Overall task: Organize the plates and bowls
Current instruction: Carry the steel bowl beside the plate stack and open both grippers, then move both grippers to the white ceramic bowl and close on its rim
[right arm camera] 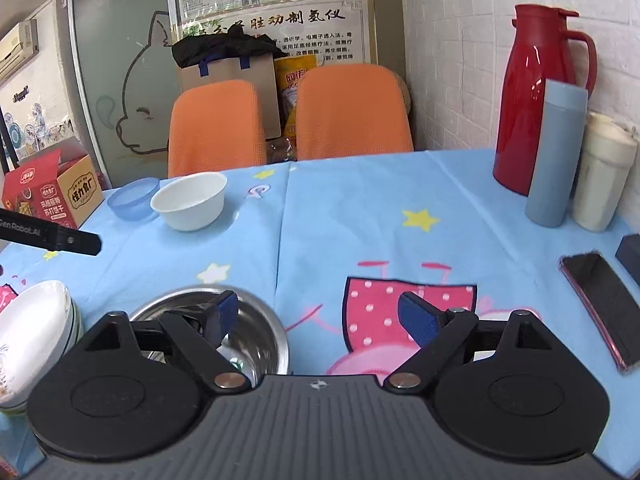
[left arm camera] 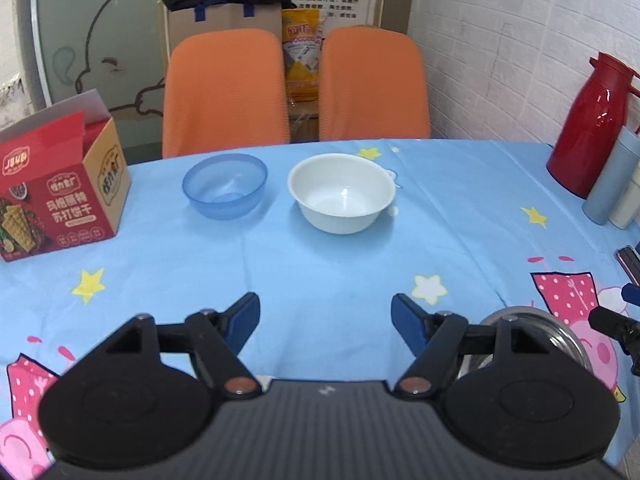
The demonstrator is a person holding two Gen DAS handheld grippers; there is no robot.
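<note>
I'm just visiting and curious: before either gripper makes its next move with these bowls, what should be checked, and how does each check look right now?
1. Left gripper open and holding nothing: ok.
2. Right gripper open and holding nothing: ok; its left finger is over the steel bowl.
3. White bowl and blue bowl upright and apart: ok.
4. Path from the left gripper to those two bowls free of clutter: ok.
5. Phone and cups kept out of the right gripper's way: ok for now; they sit to its right.
6. Stacked bowls at the near left steady: cannot tell; only partly in view.
</note>
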